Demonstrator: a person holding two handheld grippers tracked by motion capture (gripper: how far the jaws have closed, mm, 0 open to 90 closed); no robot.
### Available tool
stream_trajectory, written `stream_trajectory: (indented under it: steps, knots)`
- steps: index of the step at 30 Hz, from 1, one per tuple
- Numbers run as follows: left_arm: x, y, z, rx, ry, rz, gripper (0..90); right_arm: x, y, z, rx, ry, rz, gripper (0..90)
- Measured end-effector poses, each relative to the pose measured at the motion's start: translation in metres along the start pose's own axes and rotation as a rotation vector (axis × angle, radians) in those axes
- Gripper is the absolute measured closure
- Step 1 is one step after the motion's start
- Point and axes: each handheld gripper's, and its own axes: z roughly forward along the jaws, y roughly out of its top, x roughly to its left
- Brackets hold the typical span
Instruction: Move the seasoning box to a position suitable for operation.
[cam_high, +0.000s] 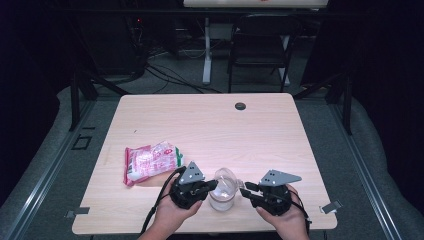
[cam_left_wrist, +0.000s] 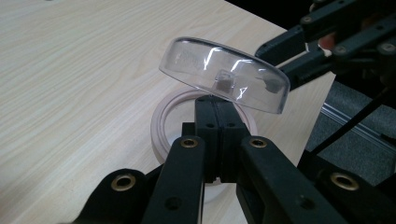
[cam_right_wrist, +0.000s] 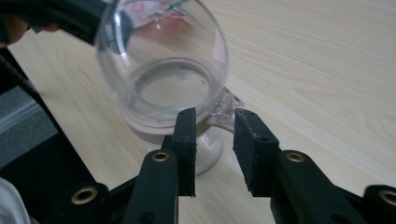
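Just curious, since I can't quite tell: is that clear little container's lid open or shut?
Open. The clear lid is tilted up off the container's round rim, with table visible beneath it.

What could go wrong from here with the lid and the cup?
The left gripper lifts the clear lid, tilted, seemingly pinched only at its edge; it could slip. The right gripper stands open around the cup's handle, so nothing steadies the cup, which might tip or slide. The cup also sits near the table's front edge.

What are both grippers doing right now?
Left gripper: shut on the clear lid, lifted open.
Right gripper: open, jaws beside the container's tab.
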Motion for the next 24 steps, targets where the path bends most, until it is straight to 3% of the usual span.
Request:
stream_trajectory:
  steps: [6, 9, 11, 24]
  knots:
    - [0.000, 0.005, 0.001, 0.000, -0.002, -0.002, 89.9, 0.012, -0.002, -0.004, 0.005, 0.004, -0.036, 64.6]
    - [-0.001, 0.008, 0.002, 0.004, -0.007, -0.002, 89.2, 0.021, -0.003, -0.003, 0.003, -0.023, -0.096, 62.8]
    - [-0.002, 0.009, 0.003, 0.001, -0.003, 0.002, 88.6, 0.023, -0.002, -0.001, -0.002, -0.040, -0.101, 57.9]
    - [-0.002, 0.011, 0.005, -0.006, -0.001, -0.004, 80.8, 0.028, 0.001, 0.007, -0.010, -0.073, -0.117, 57.5]
